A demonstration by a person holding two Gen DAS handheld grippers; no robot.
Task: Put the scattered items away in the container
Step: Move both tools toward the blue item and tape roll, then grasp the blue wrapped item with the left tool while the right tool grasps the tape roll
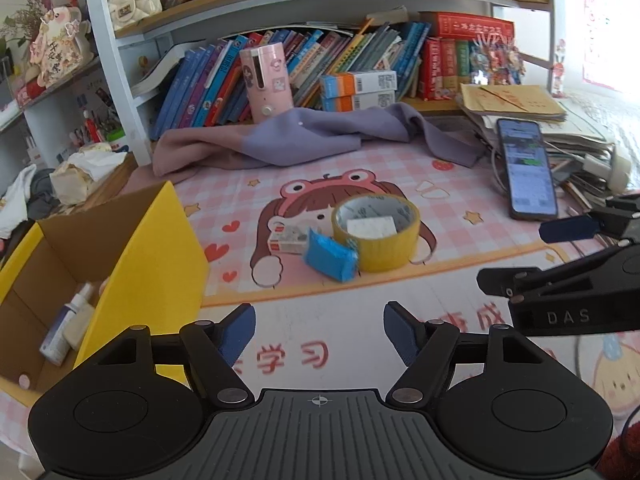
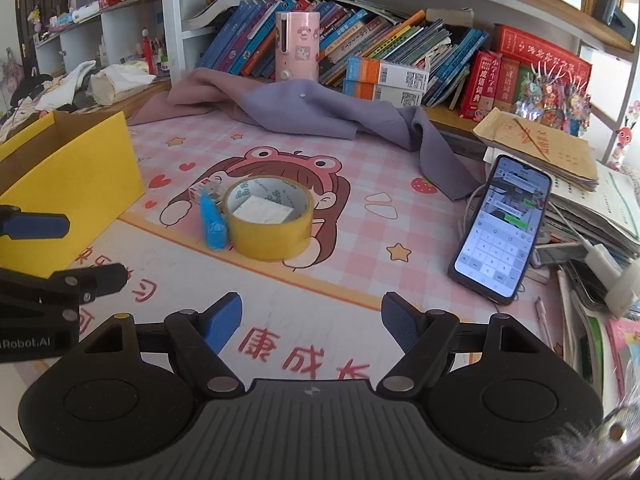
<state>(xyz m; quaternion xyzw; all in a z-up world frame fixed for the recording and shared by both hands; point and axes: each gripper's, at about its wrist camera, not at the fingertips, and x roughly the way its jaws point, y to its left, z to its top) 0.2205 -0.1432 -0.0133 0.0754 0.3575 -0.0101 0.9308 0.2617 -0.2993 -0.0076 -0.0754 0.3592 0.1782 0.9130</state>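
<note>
A yellow tape roll lies on the pink cartoon desk mat, with a small white box inside it. A blue packet leans against its left side, and a small white-and-red box lies behind that. The yellow cardboard box stands open at the left and holds a small spray bottle. My left gripper is open and empty, near the mat's front edge. My right gripper is open and empty, in front of the tape.
A lit phone leans on a paper stack at the right. A purple cloth and pink canister sit behind, before rows of books. Each gripper shows at the edge of the other's view.
</note>
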